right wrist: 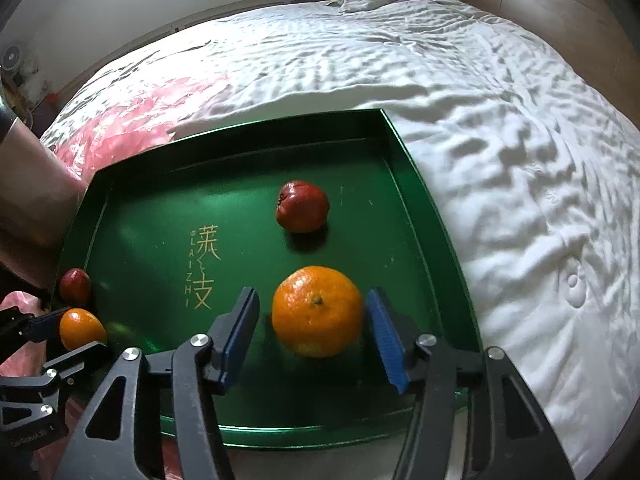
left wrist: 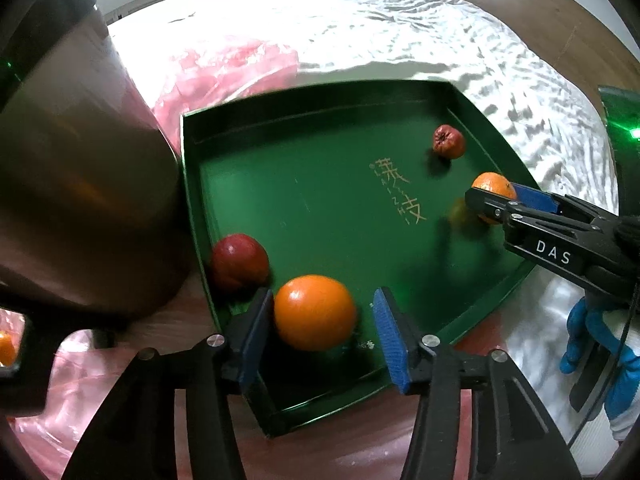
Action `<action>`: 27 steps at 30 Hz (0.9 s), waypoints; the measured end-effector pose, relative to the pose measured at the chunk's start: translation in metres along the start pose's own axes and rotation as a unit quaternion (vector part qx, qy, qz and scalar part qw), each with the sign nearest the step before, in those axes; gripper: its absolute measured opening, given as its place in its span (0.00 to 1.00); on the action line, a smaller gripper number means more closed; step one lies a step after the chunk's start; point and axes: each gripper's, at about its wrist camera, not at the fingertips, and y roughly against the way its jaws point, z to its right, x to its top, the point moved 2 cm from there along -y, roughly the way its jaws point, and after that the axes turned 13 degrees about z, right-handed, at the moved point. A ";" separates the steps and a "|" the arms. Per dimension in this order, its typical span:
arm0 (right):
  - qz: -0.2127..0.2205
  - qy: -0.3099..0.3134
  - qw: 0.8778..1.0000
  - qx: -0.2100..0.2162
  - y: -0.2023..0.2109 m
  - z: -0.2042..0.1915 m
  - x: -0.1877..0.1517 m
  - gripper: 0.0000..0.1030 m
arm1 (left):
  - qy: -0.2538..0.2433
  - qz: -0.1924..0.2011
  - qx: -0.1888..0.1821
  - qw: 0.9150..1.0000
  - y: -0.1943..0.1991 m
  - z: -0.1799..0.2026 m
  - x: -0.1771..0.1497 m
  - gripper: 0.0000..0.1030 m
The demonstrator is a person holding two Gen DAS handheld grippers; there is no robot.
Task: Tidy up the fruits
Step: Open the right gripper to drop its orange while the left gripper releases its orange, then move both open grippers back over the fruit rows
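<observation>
A green tray point(left wrist: 312, 208) with gold lettering lies on a bed and holds two oranges and two red fruits. My left gripper point(left wrist: 320, 328) is open around an orange point(left wrist: 315, 312) at the tray's near corner; its left pad touches it or nearly so, and the right pad stands apart. A red apple point(left wrist: 239, 261) sits just left of it. My right gripper point(right wrist: 312, 328) is open around the other orange point(right wrist: 317, 311), with its right pad against it or nearly so. A red wrinkled fruit point(right wrist: 302, 206) lies beyond. The right gripper also shows in the left wrist view point(left wrist: 490, 200).
The white quilted bed cover point(right wrist: 500, 128) spreads behind and to the right of the tray. A pink plastic bag point(left wrist: 224, 76) lies at the tray's far left. A brown cylinder-shaped object point(left wrist: 80, 168) stands close on the left. A blue-gloved hand point(left wrist: 592, 336) holds the right gripper.
</observation>
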 end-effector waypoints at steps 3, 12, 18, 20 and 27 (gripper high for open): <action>0.003 0.004 1.000 -0.006 0.006 -0.003 0.001 1.00 | 0.006 0.012 0.003 1.000 0.009 0.001 0.002 0.46; 0.030 0.011 0.999 -0.017 0.039 -0.016 0.010 1.00 | -0.020 0.047 -0.008 0.999 0.047 0.008 0.005 0.46; 0.040 0.010 0.999 -0.013 0.063 -0.029 0.009 1.00 | -0.038 0.057 -0.024 0.997 0.074 0.013 -0.005 0.46; 0.044 0.004 0.999 -0.014 0.069 -0.033 0.008 1.00 | -0.043 0.057 -0.027 0.997 0.080 0.013 -0.010 0.46; 0.039 -0.008 0.999 -0.017 0.087 -0.051 -0.002 1.00 | -0.049 0.058 -0.027 0.997 0.105 0.000 -0.027 0.50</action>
